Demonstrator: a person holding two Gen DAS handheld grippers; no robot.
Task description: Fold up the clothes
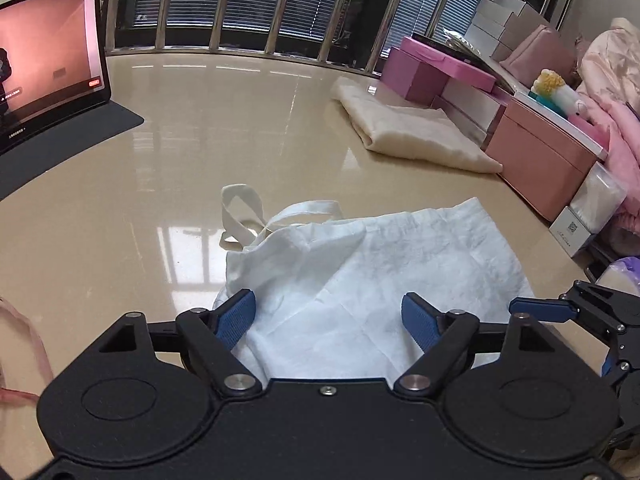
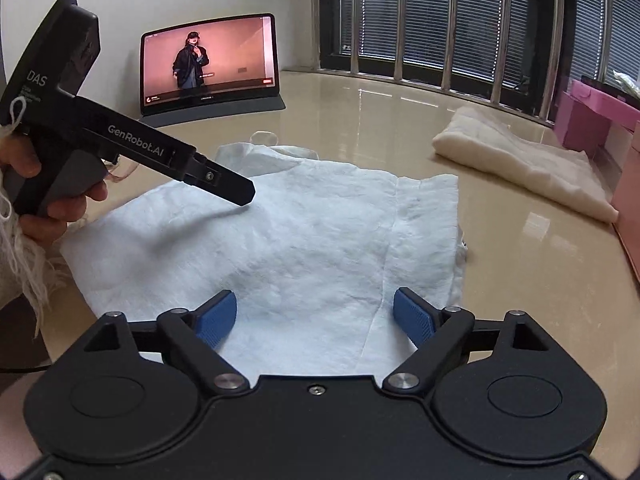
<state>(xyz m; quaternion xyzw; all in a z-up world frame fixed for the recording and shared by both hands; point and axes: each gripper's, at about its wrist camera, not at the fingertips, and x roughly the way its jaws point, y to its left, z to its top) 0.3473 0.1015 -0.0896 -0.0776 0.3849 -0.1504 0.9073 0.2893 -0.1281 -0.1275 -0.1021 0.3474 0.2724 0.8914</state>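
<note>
Both wrist cams low, close, facing window; share white cloth (image 1: 380, 272), tablet (image 2: 210, 64).

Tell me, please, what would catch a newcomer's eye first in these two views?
Probably the white tote bag, spread rumpled on the glossy beige table with both grippers' blue-padded jaws open just over its near edge. Next, the lit tablet standing at the far left, and the cream folded cloth beside pink boxes on the right.

The left gripper (image 2: 236, 192), seen at nine o'clock from the right wrist, bears "GenRobot.AI" on its barrel and "DAS" on its rear housing. The tablet (image 2: 210, 64) captions are too small to read.
</note>
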